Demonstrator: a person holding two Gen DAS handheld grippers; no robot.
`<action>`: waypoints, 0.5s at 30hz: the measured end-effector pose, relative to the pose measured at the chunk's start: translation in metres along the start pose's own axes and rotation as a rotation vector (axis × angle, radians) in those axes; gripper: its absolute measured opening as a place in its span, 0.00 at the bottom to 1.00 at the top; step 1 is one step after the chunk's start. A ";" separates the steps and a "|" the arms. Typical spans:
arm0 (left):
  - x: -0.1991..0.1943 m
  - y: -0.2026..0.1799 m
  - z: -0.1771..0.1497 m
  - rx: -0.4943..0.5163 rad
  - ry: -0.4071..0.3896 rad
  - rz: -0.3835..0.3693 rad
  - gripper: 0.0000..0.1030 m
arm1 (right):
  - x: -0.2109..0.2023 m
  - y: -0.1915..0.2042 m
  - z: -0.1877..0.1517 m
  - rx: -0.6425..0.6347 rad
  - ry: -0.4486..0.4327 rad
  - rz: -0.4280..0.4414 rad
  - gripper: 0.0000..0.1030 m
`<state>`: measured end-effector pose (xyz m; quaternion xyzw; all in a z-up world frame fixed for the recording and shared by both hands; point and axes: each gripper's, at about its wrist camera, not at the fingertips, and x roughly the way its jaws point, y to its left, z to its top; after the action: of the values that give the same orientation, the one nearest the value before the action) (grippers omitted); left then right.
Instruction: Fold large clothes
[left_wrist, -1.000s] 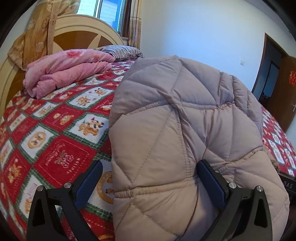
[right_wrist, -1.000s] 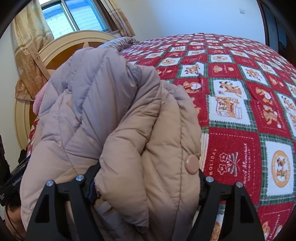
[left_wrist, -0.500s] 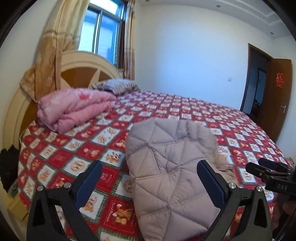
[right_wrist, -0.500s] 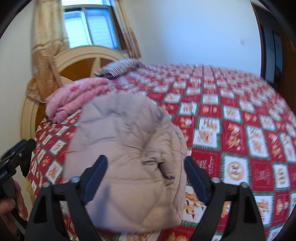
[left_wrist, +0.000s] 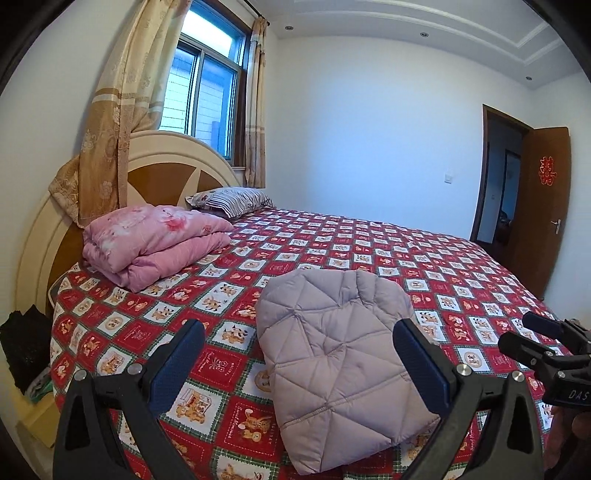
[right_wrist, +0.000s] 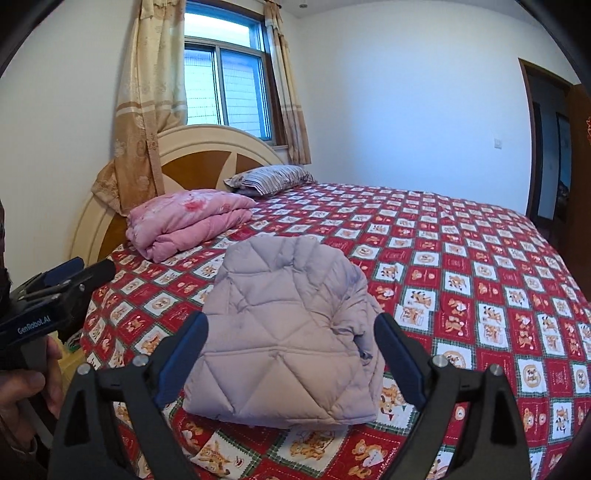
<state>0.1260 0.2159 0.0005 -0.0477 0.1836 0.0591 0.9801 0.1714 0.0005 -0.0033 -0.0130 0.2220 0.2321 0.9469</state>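
Note:
A pale mauve quilted jacket (left_wrist: 332, 350) (right_wrist: 288, 332) lies folded in a compact bundle on the red checked bedspread (left_wrist: 369, 251), close to the bed's near edge. My left gripper (left_wrist: 297, 328) hovers above and short of it, open, with nothing between its blue pads. My right gripper (right_wrist: 291, 319) also hangs back from the bundle, jaws wide and open, touching no cloth. Each gripper shows at the margin of the other's view.
A folded pink quilt (left_wrist: 155, 243) and a striped pillow (left_wrist: 232, 199) lie by the round headboard (left_wrist: 166, 173). Curtains and a window stand behind it. A brown door (left_wrist: 543, 206) is open at the far right. Dark items (left_wrist: 26, 343) sit beside the bed.
Both grippers have drawn back and risen from the jacket. The right one, which was closed around its bulk, has let go. The jacket now rests folded on the bed.

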 end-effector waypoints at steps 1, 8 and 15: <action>0.000 0.000 0.000 0.000 0.001 0.000 0.99 | -0.002 0.000 -0.001 0.003 -0.001 0.000 0.91; 0.001 0.000 -0.003 -0.002 0.005 0.000 0.99 | -0.005 -0.002 -0.001 0.005 -0.002 0.002 0.91; 0.000 0.000 -0.003 -0.002 0.008 -0.002 0.99 | -0.005 -0.002 -0.001 0.005 -0.004 0.005 0.91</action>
<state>0.1248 0.2154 -0.0026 -0.0492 0.1874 0.0580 0.9793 0.1674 -0.0037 -0.0025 -0.0097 0.2207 0.2341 0.9468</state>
